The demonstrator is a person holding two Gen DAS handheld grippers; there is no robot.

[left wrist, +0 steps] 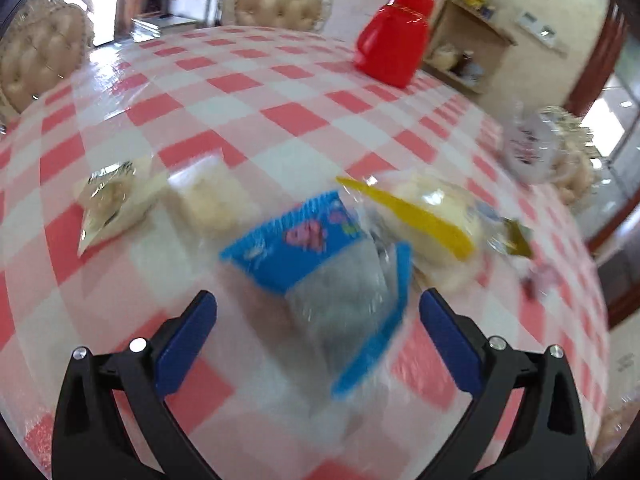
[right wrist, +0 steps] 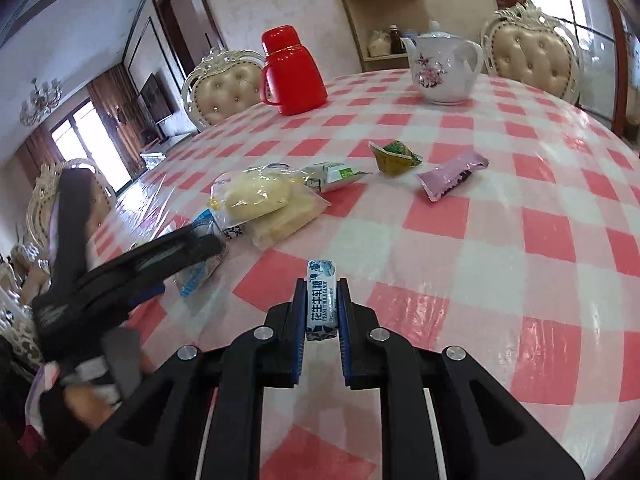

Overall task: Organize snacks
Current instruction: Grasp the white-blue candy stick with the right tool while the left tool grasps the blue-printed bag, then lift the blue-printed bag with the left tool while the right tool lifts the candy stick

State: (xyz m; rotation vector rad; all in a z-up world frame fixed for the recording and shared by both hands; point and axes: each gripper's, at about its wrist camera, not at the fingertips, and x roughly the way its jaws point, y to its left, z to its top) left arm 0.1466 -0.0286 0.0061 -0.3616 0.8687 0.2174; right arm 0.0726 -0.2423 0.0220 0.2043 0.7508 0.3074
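Observation:
My left gripper [left wrist: 318,304] is open, its blue pads wide apart, just short of a blue-and-clear snack packet [left wrist: 320,260] lying on the checked tablecloth. A clear bag of yellow cakes [left wrist: 432,216] lies right behind the packet. A pale wrapped cake [left wrist: 212,200] and a silver-green packet [left wrist: 108,200] lie to the left. My right gripper [right wrist: 320,284] is shut on a small white-and-blue peanut candy [right wrist: 320,300], held above the table. In the right wrist view the left gripper [right wrist: 132,264] is at the left, by the cake bags [right wrist: 264,200].
A red thermos jug [right wrist: 292,72] and a flowered white teapot [right wrist: 442,68] stand at the table's far side. A green-yellow wrapper [right wrist: 394,156], a pink wrapper [right wrist: 452,176] and a green-white packet [right wrist: 336,174] lie mid-table. Padded chairs [right wrist: 224,88] ring the table.

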